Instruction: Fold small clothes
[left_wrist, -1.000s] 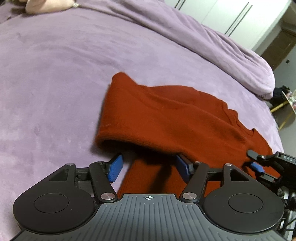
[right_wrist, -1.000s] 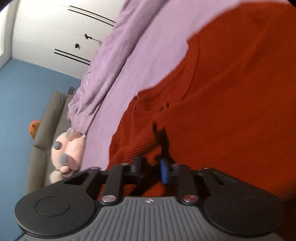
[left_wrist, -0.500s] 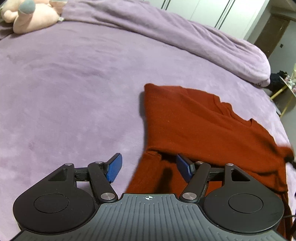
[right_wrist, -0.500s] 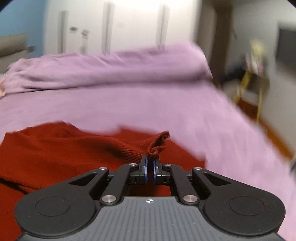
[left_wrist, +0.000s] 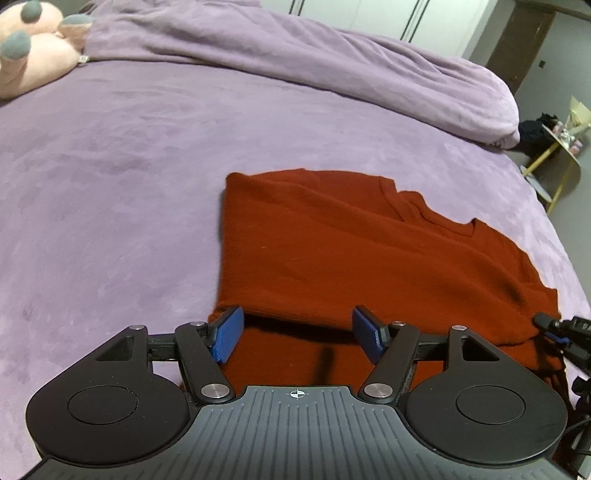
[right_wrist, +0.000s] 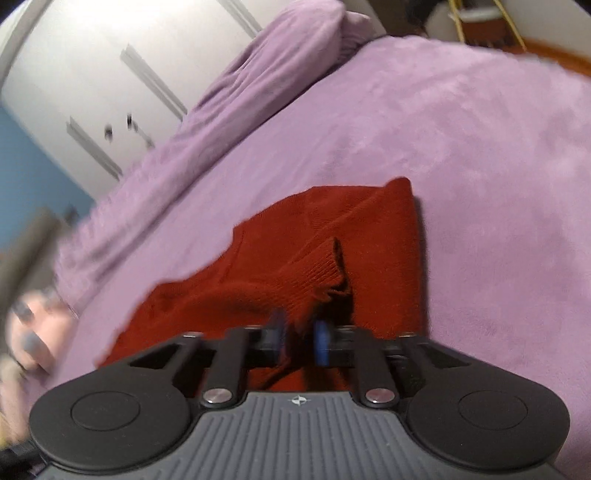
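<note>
A small dark-red knit sweater (left_wrist: 351, 251) lies on the purple bed, its left side folded over the body. My left gripper (left_wrist: 297, 338) is open and empty, hovering over the sweater's near edge. In the right wrist view the sweater (right_wrist: 384, 258) lies with a ribbed sleeve cuff (right_wrist: 317, 284) just ahead of my right gripper (right_wrist: 299, 338). Its jaws stand slightly apart and the cuff reaches down between them; the frame is blurred. The right gripper also shows at the right edge of the left wrist view (left_wrist: 554, 325), at the sweater's right corner.
The purple blanket (left_wrist: 110, 166) covers the bed. A rolled purple duvet (left_wrist: 332, 62) lies along the far side. A pink plush toy (left_wrist: 29, 55) sits at the far left. A yellow-legged side table (left_wrist: 565, 147) and white wardrobes (right_wrist: 92, 92) stand beyond the bed.
My right gripper carried the sleeve cuff over the sweater, shut on it half a second ago; now its jaws have parted. My left gripper has drawn back, open throughout.
</note>
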